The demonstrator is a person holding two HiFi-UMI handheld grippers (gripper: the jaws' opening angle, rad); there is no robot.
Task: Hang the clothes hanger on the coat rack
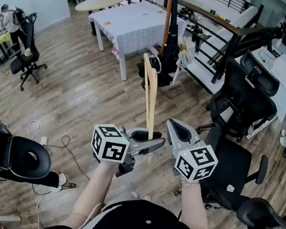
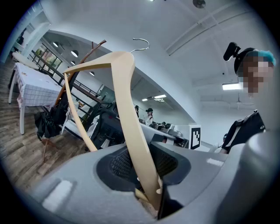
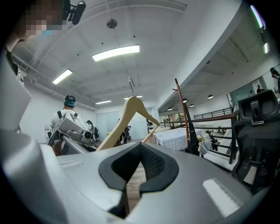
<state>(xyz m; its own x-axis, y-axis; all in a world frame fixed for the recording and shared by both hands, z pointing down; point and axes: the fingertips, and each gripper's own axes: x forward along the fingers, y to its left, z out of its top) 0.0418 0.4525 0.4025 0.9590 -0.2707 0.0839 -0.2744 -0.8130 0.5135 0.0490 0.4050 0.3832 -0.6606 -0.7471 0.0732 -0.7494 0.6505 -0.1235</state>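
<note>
1. The left gripper (image 1: 149,139), low centre in the head view, is clamped on one arm end of the pale wooden clothes hanger (image 1: 149,93), which rises upright from it.
2. The right gripper (image 1: 175,130), just beside it, is empty, its jaws a narrow slit apart.
3. The brown wooden coat rack pole (image 1: 168,12) stands well beyond at top centre, with dark clothes (image 1: 171,40) hanging on it.
4. A white-clothed table (image 1: 136,26) is left of the rack, and black office chairs (image 1: 244,95) are to the right.

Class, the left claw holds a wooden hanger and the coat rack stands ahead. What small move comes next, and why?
Probably carry the left claw forward toward the coat rack: it is clamped on one end of the hanger, yet the rack stands well beyond it, too far to hook on.
</note>
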